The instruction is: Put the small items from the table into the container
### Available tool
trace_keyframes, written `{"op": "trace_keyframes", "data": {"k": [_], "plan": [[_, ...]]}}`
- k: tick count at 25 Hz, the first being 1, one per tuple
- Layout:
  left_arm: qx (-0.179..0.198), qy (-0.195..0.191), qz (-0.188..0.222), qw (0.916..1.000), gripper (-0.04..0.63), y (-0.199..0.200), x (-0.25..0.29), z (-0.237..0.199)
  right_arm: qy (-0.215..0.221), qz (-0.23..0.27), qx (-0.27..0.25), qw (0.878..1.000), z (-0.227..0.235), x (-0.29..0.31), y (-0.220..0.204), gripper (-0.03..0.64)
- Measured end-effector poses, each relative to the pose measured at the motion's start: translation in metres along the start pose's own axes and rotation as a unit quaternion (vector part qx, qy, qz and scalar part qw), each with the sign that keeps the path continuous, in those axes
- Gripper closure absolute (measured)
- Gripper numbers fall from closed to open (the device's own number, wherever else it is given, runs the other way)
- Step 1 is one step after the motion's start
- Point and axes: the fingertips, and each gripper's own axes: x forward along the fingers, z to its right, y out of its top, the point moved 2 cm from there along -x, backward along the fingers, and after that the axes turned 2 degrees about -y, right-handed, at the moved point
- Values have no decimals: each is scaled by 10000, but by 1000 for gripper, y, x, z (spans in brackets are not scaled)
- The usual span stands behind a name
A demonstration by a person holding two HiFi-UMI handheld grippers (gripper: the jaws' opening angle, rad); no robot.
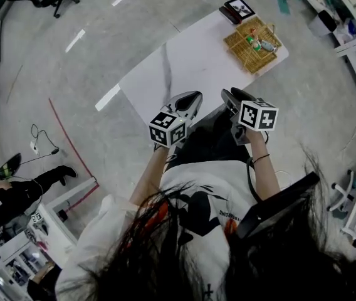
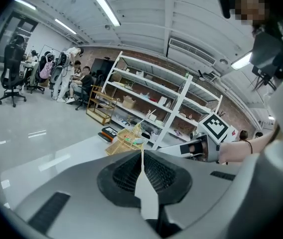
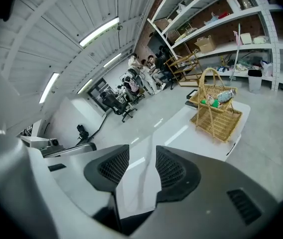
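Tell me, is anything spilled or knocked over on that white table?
Nothing stands out. The wicker basket stands upright near the far end of the table, the small items lie inside it, and nothing looks spilled or broken.

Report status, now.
Left gripper shut, empty. Right gripper open, empty. Items in basket, far end of table. No obstruction seen.

Glossy grey workshop floor under strip lights

A polished grey floor (image 1: 134, 17) marked with a red line (image 1: 71, 144) surrounds the white tabletop (image 1: 184, 61). White shelving (image 2: 154, 101) stands against the far brick wall (image 2: 141, 61). Black office chairs (image 2: 11, 78) sit far left, and long ceiling lights (image 2: 104, 6) cross the white panelled ceiling (image 2: 146, 14).
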Motion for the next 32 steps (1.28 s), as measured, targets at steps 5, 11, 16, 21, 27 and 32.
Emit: {"op": "trace_keyframes", "data": {"k": [5, 11, 16, 21, 27, 32], "plan": [[-79, 55, 59, 9999, 588, -12, -14, 14, -10, -118, -123, 9999, -6, -14, -16, 449], [-225, 314, 165, 9991, 588, -19, -25, 22, 100, -223, -343, 9991, -14, -24, -27, 496], [-344, 638, 419, 9965, 588, -21, -31, 39, 328, -200, -619, 9973, -16, -42, -34, 564], [-449, 913, 647, 9927, 588, -30, -30, 75, 587, -319, -855, 9941, -7, -75, -48, 580], [-533, 1059, 796, 9897, 588, -53, -24, 128, 820, -366, -1129, 9895, 7, -121, -64, 584], [-399, 1067, 829, 9900, 588, -63, -17, 166, 1027, -376, -1333, 9850, 12, -151, -76, 588]]}}
